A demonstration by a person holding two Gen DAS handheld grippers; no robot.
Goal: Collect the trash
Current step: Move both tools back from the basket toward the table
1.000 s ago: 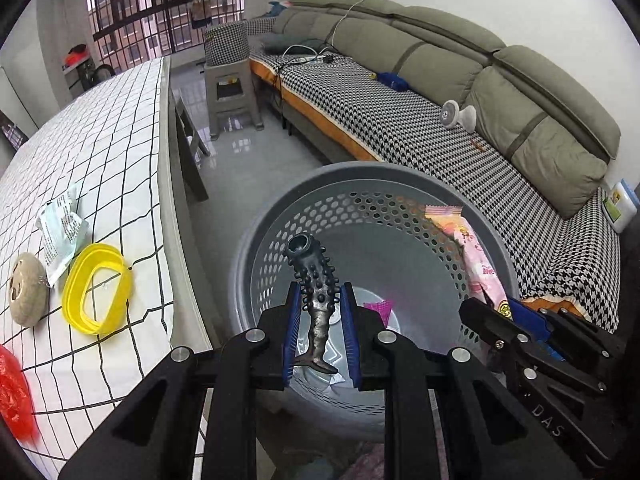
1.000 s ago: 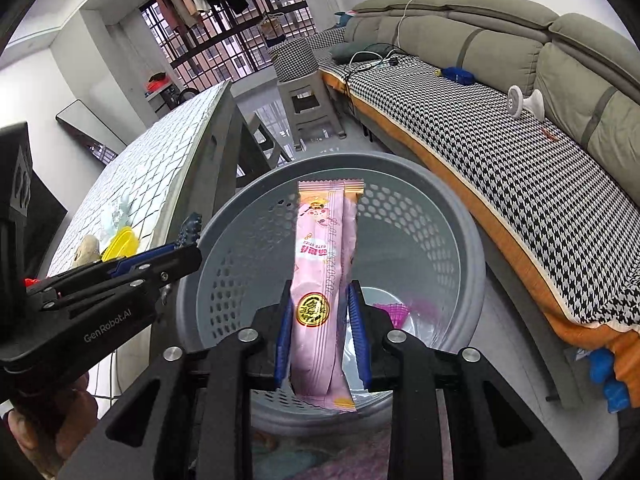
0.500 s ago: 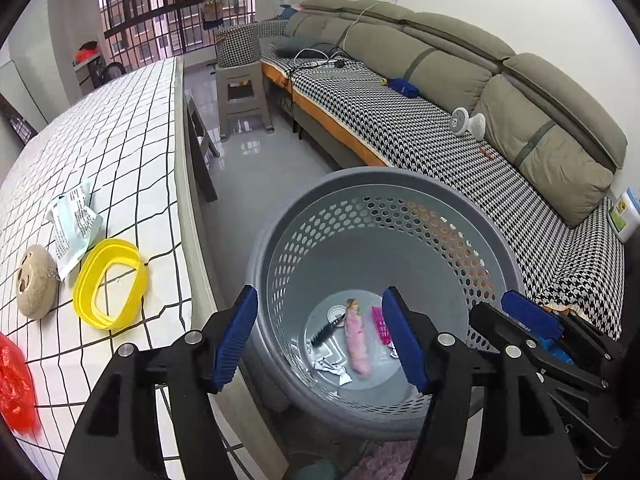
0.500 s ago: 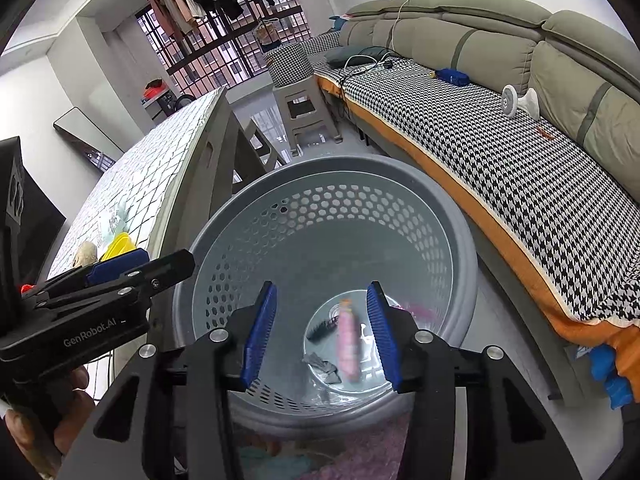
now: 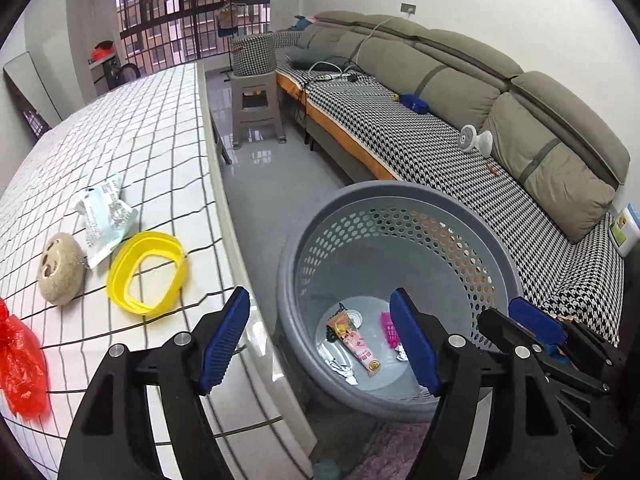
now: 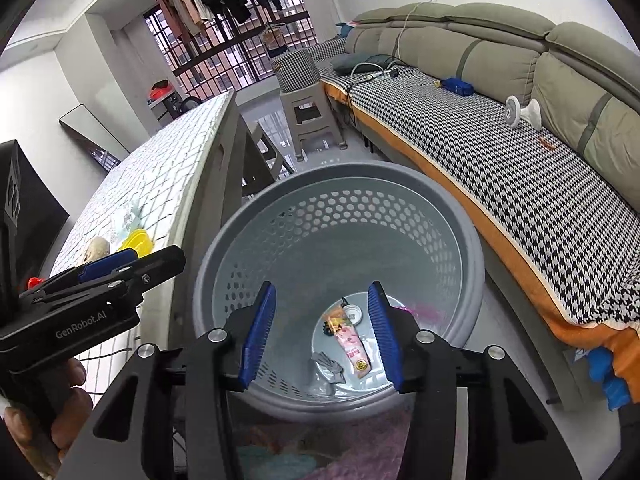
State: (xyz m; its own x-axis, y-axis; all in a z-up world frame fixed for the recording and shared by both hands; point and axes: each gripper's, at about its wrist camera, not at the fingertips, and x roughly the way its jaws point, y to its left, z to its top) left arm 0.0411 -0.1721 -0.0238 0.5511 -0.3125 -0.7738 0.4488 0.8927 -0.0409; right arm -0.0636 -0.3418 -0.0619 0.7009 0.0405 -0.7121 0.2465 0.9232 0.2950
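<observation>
Since 1.0 s ago both loads are out of the tongs: the pink wrapper (image 6: pixel 352 346) and the dark spiky piece (image 5: pixel 331 334) now lie on the floor of the grey perforated basket (image 6: pixel 460 236), the spiky piece just beside the wrapper's upper end. Left gripper (image 5: pixel 320 340) has swung left since 0.5 s ago and now straddles the table edge and the basket rim, jaws wide apart, nothing between them. Right gripper (image 6: pixel 322 332) hangs over the basket mouth, jaws also spread, empty. Also in the basket: a magenta scrap (image 5: pixel 390 327) near the wall, a crumpled grey bit (image 6: pixel 330 364) and small white bits (image 5: pixel 340 368). Still on the checked tablecloth (image 5: pixel 160 120): yellow oval ring (image 5: pixel 120 276), pale printed packet (image 5: pixel 106 216) touching its upper left, a round beige plush thing (image 5: pixel 60 270) just beside both, red plastic bag (image 5: pixel 20 368) at the left frame edge. Basket stands on the floor between the table and the grey sofa (image 5: pixel 520 120) with its houndstooth cover. Left-hand tool also shows in the right wrist view, held by a bare hand (image 6: pixel 52 408).
</observation>
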